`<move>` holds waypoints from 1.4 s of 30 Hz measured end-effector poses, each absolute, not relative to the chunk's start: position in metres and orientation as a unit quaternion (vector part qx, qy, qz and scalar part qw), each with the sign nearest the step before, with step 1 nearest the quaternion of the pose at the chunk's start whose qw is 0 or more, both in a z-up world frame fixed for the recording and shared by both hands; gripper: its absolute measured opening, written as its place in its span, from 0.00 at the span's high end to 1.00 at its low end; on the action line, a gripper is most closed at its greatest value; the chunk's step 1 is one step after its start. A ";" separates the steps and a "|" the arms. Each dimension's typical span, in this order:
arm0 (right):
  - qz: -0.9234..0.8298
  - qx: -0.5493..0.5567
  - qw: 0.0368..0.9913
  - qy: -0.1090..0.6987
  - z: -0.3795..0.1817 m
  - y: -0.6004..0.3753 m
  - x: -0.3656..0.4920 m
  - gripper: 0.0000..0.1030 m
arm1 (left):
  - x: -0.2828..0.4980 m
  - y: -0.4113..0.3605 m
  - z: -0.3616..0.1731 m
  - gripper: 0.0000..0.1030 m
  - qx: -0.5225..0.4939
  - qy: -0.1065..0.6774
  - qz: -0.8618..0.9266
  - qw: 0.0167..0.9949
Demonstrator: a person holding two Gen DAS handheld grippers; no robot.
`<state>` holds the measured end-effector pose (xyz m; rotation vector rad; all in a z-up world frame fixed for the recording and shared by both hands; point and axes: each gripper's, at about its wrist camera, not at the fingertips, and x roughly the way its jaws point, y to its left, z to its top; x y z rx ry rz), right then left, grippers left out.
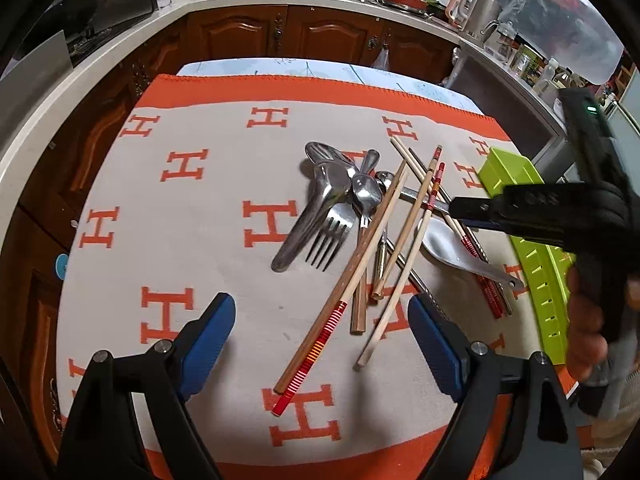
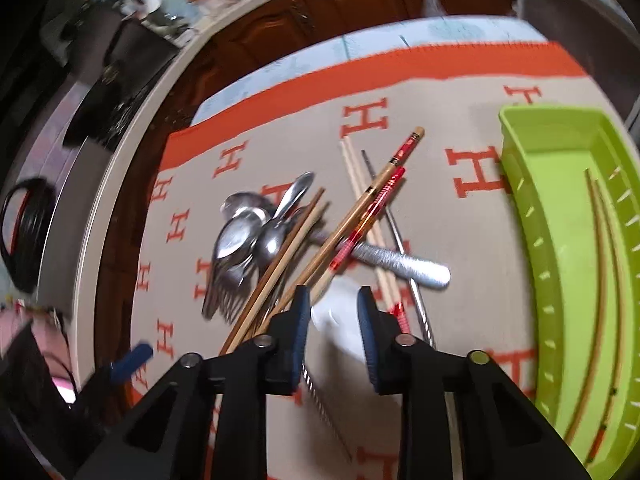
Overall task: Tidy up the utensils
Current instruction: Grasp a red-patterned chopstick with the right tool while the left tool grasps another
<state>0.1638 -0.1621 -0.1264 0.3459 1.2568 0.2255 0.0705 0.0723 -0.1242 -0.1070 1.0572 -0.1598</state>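
The only writing I can read is the big orange H repeated across the grey cloth, which has an orange border along its far and near edges. No brand shows on any utensil.

My left gripper hangs wide open above the near end of the pile, nothing pressed between its blue pads; bare cloth lies open to its left side. My right gripper stands with jaws partly apart over the white ceramic spoon. The picture is blurred there, so I cannot tell whether the pads touch the spoon's bowl.

The utensils lie in a loose heap at the middle of the cloth: shiny steel spoons overlapping, a steel fork with tines toward me, pale wooden chopsticks crossed over them, and red-banded chopsticks with striped ends. A steel handle with a ribbed texture lies beneath the chopsticks in the right wrist view.

The lime-green plastic tray, long with slotted walls, sits at the cloth's right edge, well apart from the heap; thin brown chopsticks already lie inside it. Dark wooden cabinets and a pale counter rim curve beyond the table.
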 end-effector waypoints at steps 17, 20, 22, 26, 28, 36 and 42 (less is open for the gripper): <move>0.113 0.202 0.763 0.603 -0.169 -0.150 0.205 0.88 | 0.075 0.068 -0.125 0.16 -0.049 0.507 -0.082 0.856; 0.116 0.212 0.762 0.601 -0.174 -0.149 0.207 0.90 | 0.080 0.064 -0.119 0.20 -0.044 0.504 -0.087 0.858; 0.116 0.223 0.759 0.601 -0.176 -0.151 0.207 0.94 | 0.086 0.060 -0.113 0.28 -0.042 0.504 -0.097 0.858; 0.118 0.259 0.751 0.596 -0.174 -0.164 0.202 0.94 | 0.103 0.052 -0.105 0.37 -0.043 0.512 -0.122 0.849; 0.119 0.274 0.749 0.591 -0.171 -0.171 0.197 0.94 | 0.117 0.044 -0.102 0.39 -0.042 0.521 -0.138 0.841; 0.131 0.309 0.760 0.557 -0.139 -0.216 0.171 0.94 | 0.184 0.015 -0.103 0.55 -0.071 0.563 -0.152 0.810; 0.137 0.319 0.768 0.539 -0.119 -0.246 0.154 0.94 | 0.243 -0.010 -0.124 0.78 -0.088 0.600 -0.125 0.785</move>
